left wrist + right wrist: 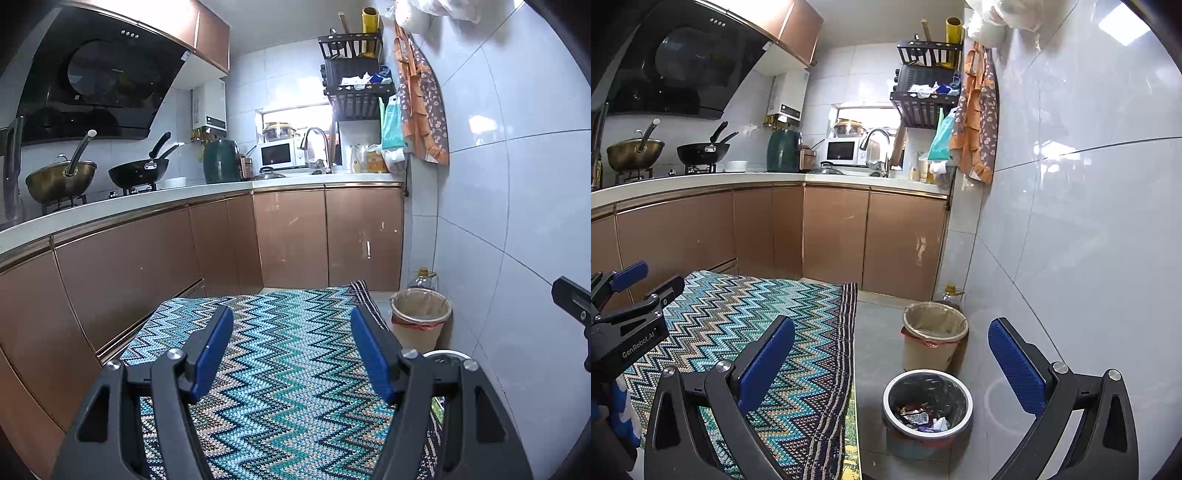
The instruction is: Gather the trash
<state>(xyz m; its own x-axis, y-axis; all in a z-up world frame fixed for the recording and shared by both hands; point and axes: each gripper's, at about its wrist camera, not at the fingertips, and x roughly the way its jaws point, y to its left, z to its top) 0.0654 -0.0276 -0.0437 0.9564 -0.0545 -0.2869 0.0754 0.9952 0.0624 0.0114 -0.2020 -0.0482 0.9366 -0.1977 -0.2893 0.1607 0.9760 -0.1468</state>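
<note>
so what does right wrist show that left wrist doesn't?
Only right wrist: the inside of the round steel bin, with wrappers at the bottom, and the whole open left gripper at the frame's left edge.

Only left wrist: just a sliver of that steel bin's rim, and a black piece of the right gripper at the right edge. Its own fingers frame nothing but rug.

Both: the beige plastic bin with a liner, the blue zigzag rug, the copper cabinets, the stove with two woks. Both grippers open, empty.
</note>
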